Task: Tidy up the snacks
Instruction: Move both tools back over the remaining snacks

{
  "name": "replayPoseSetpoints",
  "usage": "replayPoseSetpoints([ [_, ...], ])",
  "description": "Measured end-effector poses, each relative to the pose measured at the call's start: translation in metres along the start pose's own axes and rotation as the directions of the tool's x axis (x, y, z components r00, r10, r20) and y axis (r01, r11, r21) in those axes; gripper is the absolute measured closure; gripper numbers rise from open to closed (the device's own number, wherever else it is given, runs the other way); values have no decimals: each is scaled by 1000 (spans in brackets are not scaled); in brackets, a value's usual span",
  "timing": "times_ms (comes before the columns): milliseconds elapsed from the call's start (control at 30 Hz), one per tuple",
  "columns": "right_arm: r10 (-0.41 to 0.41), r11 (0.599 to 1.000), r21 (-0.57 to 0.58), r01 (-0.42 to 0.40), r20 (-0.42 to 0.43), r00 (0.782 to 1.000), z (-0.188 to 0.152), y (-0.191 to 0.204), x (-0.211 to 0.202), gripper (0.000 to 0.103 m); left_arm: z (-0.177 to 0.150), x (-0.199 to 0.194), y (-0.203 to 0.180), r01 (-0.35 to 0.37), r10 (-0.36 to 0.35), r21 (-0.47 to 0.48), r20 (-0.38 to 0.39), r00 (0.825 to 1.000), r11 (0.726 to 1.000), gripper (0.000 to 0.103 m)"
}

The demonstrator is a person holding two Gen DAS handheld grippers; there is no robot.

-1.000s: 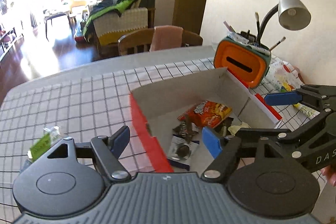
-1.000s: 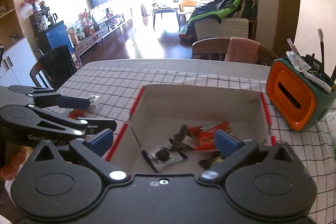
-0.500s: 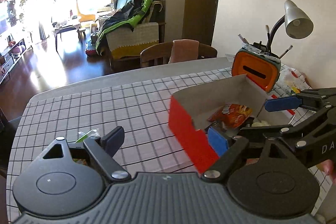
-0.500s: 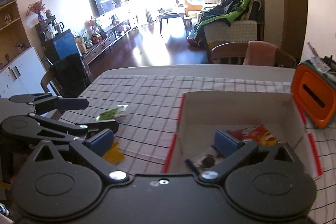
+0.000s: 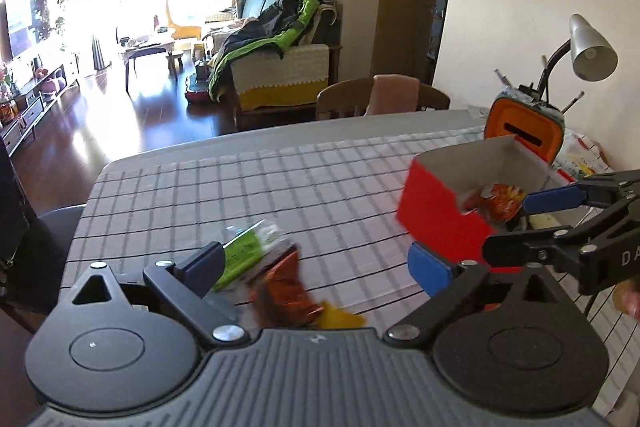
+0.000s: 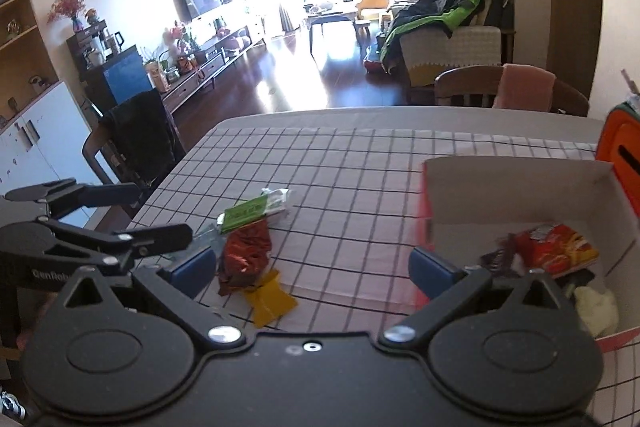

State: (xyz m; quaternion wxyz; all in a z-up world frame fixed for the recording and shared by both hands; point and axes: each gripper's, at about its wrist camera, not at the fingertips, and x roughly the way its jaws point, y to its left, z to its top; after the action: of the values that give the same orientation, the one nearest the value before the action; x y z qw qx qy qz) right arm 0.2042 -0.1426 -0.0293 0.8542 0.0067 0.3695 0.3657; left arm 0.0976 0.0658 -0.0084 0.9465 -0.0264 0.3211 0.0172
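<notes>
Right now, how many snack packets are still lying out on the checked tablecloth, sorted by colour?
Green and white packet: 1
Dark red foil packet: 1
Yellow packet: 1
Total: 3, all outside the red box, which already holds others.

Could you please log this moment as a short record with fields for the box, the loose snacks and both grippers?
box: red box, open top, on the checked tablecloth, holds an orange-red packet
loose snacks: green packet, red foil packet, yellow wrapper, left of box
left gripper: jaws open, empty
right gripper: jaws open, empty
</notes>
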Motion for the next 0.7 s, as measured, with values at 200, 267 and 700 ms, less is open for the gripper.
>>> replayPoseSetpoints([
  [200,-7,1000,-25,6,-48,999,-5,29,22,0,-12,3,43,8,-8,21,-21,1000,1000,4],
  [267,-9,1000,-25,8,-60,998,-8,36,28,0,-16,8,54,23,-22,31,-34,999,999,4],
  [700,-48,996,-87,32,-190,981,-36,53,100,0,-45,63,100,68,-50,88,-200,979,994,4],
])
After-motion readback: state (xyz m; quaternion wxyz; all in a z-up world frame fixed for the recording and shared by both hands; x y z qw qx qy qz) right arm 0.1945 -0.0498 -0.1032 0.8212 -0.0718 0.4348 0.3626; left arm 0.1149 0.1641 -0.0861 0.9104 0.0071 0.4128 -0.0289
